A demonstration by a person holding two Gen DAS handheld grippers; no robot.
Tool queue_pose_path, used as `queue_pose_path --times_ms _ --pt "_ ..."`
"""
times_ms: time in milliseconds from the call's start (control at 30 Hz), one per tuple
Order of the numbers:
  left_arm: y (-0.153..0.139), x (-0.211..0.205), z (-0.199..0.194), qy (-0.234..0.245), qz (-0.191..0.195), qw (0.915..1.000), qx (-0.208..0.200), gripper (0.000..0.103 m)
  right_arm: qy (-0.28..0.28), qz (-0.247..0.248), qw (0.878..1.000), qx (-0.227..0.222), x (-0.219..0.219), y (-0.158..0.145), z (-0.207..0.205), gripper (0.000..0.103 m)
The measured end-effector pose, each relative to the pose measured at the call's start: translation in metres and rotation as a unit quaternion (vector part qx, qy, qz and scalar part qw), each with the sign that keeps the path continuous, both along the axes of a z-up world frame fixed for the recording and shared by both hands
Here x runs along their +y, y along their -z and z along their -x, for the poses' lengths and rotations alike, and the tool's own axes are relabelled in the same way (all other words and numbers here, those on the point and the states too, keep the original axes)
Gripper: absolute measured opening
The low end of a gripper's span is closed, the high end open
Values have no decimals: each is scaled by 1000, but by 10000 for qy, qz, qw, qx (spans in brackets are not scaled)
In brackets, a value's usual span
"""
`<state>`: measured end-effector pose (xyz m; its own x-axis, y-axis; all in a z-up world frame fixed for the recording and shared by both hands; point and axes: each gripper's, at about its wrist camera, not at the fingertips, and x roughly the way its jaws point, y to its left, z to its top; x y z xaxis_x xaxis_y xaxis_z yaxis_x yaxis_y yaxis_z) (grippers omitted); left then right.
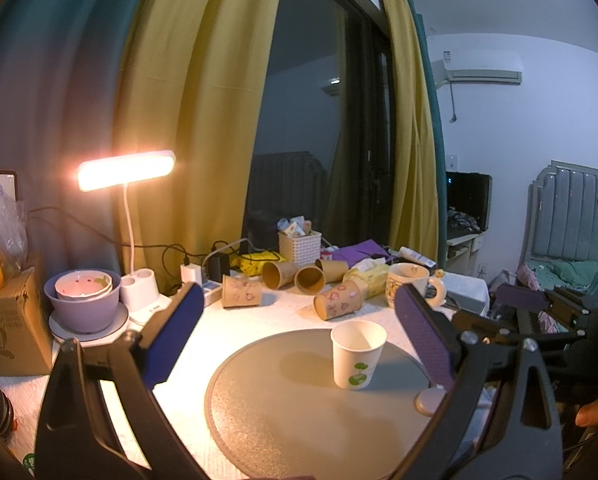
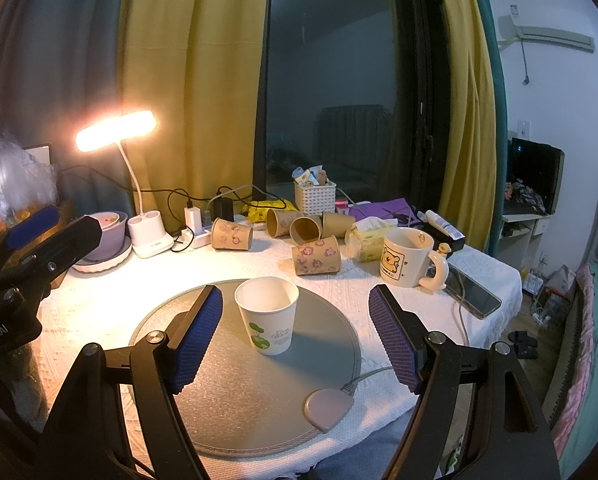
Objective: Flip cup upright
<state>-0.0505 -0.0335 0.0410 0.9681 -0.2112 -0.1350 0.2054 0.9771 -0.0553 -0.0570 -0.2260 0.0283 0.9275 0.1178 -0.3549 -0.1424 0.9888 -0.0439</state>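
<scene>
A white paper cup (image 1: 357, 354) with a green print stands upright, mouth up, on the round grey mat (image 1: 283, 408). It also shows in the right wrist view (image 2: 267, 314) on the mat (image 2: 235, 396). My left gripper (image 1: 299, 332) is open and empty, with the cup ahead between its blue pads, nearer the right one. My right gripper (image 2: 295, 336) is open and empty, the cup just ahead of it and nearer its left pad. The left gripper shows at the left edge of the right wrist view (image 2: 39, 236).
Several brown paper cups (image 2: 317, 258) lie on their sides behind the mat. A white mug (image 2: 407, 258), tissue pack (image 2: 369, 240), phone (image 2: 475, 292), white basket (image 2: 315, 196), lit desk lamp (image 2: 117, 128), stacked bowls (image 1: 85, 300) and a cardboard box (image 1: 9, 324) ring the table.
</scene>
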Motion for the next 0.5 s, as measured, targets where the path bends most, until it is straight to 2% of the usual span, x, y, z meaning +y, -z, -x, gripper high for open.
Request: queue_pose_path --times_ms 433,500 --pt "4 -1 2 -24 -21 10000 -73 97 -6 -4 10000 6 -1 -1 -1 79" --pt "6 1 3 32 87 9999 -115 97 -12 11 10000 4 0 0 -1 79"
